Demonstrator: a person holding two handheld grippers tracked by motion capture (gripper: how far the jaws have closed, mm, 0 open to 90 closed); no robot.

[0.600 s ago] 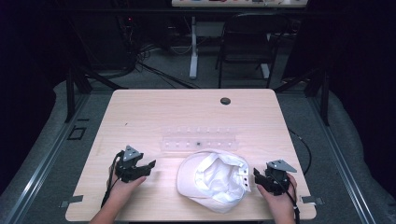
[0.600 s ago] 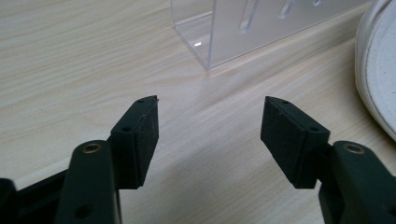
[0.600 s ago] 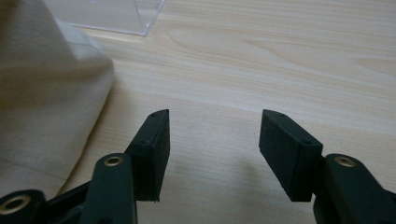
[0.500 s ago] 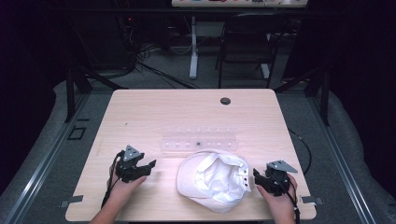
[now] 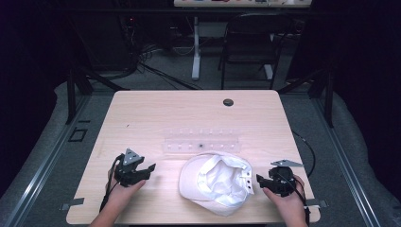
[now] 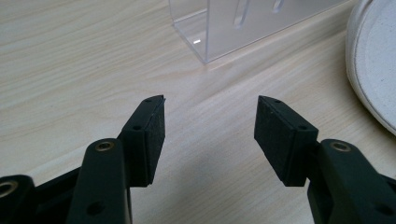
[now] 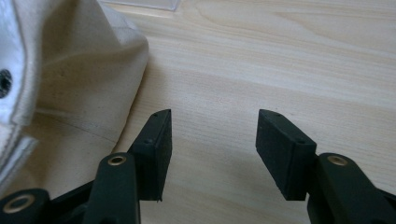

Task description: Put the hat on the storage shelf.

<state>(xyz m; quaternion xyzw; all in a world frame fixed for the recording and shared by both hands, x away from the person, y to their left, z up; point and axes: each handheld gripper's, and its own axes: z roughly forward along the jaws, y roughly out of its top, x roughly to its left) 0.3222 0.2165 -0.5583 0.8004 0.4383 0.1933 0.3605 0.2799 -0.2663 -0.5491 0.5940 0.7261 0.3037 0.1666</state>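
Pale wooden worktop [image 5: 156, 118], with a dark round grommet [image 5: 228, 102] near its far edge. Near the front edge, between the two hands, a white cap [image 5: 215, 182], lying upside down with the lining showing and the snap strap toward the right side. Just beyond the cap, a clear acrylic rack [image 5: 202, 142], long and low, close to the cap's far rim; whether touching, cannot tell. Seen again at the top of the left gripper view as a clear corner [image 6: 224, 28], with the cap's rim [image 6: 373, 60] at the right edge.

Left hand-held gripper [image 5: 150, 169] low over the worktop, left of the cap and well apart from it, aimed toward it. Jaws spread wide, nothing between them but bare wood [image 6: 210, 128].

Right hand-held gripper [image 5: 259, 179] just beside the cap's right edge, near the strap, aimed at it. Jaws likewise spread wide, pinching nothing [image 7: 212, 140]; cap fabric [image 7: 84, 79] lying just left of the left jaw in the right gripper view, not between the pads.
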